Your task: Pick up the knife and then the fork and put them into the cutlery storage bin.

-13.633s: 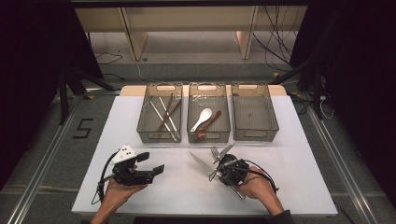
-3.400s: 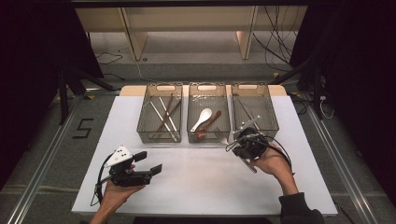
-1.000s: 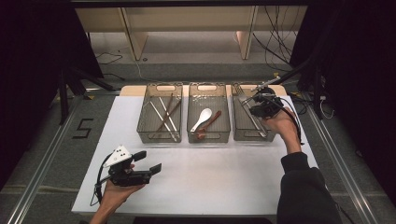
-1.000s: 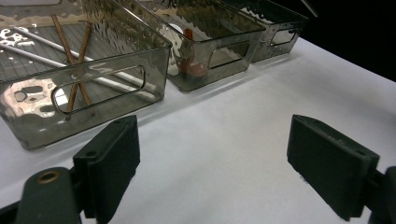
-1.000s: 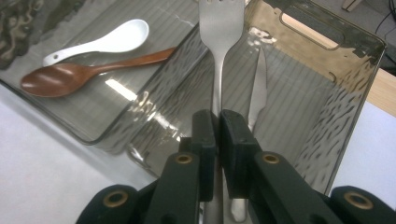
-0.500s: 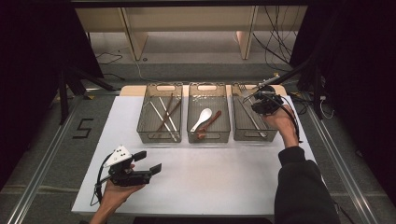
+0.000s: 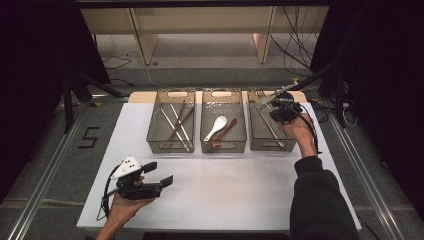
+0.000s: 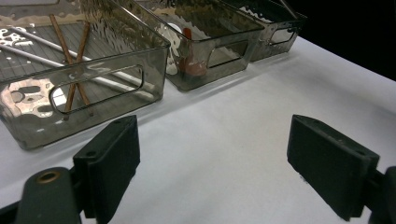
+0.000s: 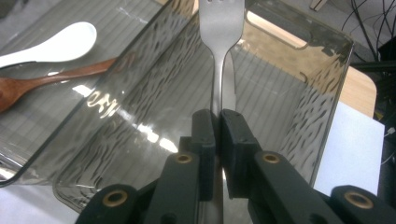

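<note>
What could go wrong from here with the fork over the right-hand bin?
1. The right gripper pinches the fork by its thin handle; a grip that narrow may let it pivot or slip.
2. The fork hangs over the right bin, where another metal utensil already lies; dropped from here, it may clatter onto that.
3. The prongs point at the bin's far wall and could catch its rim while going down.
</note>
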`<state>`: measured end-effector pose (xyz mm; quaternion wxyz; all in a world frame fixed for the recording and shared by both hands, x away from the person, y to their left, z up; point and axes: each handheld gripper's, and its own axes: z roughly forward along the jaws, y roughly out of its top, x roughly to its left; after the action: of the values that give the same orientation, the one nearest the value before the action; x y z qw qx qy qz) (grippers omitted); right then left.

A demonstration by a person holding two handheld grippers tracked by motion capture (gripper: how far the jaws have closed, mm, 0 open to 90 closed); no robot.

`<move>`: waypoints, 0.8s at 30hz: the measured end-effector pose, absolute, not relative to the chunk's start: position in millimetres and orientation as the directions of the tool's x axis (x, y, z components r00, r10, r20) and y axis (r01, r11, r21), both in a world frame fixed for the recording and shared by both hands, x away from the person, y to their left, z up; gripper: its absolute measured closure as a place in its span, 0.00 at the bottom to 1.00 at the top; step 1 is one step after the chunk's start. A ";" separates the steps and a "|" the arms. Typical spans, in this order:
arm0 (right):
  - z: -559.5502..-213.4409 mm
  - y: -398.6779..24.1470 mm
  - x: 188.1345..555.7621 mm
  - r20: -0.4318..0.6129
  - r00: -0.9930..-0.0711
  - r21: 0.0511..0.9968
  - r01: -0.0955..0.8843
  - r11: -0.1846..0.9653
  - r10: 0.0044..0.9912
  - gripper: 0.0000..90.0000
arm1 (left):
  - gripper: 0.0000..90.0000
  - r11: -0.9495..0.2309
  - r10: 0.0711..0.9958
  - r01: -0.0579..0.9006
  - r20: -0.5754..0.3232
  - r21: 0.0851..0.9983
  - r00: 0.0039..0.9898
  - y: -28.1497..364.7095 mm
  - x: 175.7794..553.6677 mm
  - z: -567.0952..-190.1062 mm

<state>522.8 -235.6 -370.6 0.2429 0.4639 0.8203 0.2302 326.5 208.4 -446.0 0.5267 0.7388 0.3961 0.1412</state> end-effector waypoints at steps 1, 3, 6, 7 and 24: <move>-371.9 -235.8 522.7 -0.187 -0.451 0.603 0.649 0.464 0.873 0.94 | 0.19 -0.131 0.734 0.437 -0.209 0.890 0.646 208.4 326.5 -446.1; -374.3 -237.0 522.9 -0.184 -0.449 0.602 0.651 0.462 0.874 0.94 | 0.19 -0.130 0.735 0.436 -0.209 0.890 0.646 208.4 326.5 -446.2; -378.1 -238.1 522.6 -0.189 -0.449 0.600 0.651 0.465 0.873 0.94 | 0.19 -0.132 0.734 0.437 -0.208 0.890 0.646 208.3 326.3 -446.1; -379.3 -238.5 522.4 -0.186 -0.451 0.599 0.652 0.465 0.873 0.94 | 0.19 -0.132 0.734 0.437 -0.208 0.890 0.646 208.2 326.4 -446.1; -388.6 -239.8 522.1 -0.183 -0.440 0.592 0.665 0.456 0.879 0.79 | 0.19 -0.135 0.732 0.436 -0.207 0.890 0.649 207.9 326.3 -446.1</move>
<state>522.1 -239.8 -388.6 0.2401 0.4713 0.8188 0.2232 326.3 207.9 -446.1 0.5264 0.7399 0.3946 0.1406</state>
